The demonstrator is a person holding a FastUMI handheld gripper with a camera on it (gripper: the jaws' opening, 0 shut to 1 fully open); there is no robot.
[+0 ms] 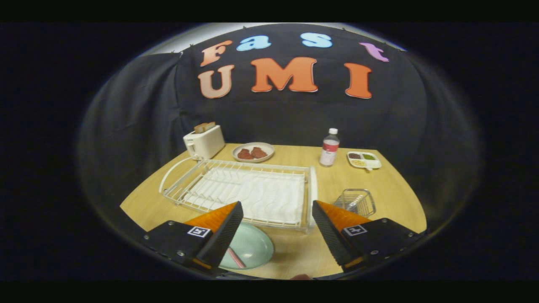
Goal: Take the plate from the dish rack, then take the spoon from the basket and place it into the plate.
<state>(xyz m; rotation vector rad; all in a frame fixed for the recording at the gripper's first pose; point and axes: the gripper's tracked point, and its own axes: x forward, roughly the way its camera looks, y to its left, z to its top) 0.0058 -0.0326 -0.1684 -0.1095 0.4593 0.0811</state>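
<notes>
A boxy white toaster (204,141) stood at ten o'clock on the wooden counter (396,185). The white wire dish rack (244,187) lay ahead. The round pale-green plate (252,248) sat between the ribbed fingers, holding the pink striped spoon (236,258). The claw (277,233) gaped wide, gripping nothing. The wire basket (356,202) sat at two o'clock.

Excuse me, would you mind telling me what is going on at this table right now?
A person's handheld gripper hangs open above the wooden table, holding nothing. The pale green plate lies flat on the table in front of the white dish rack, partly under one finger, and a pink striped spoon handle rests in it. The wire basket stands to the rack's side. Judging by this, the task looks finished.
</notes>
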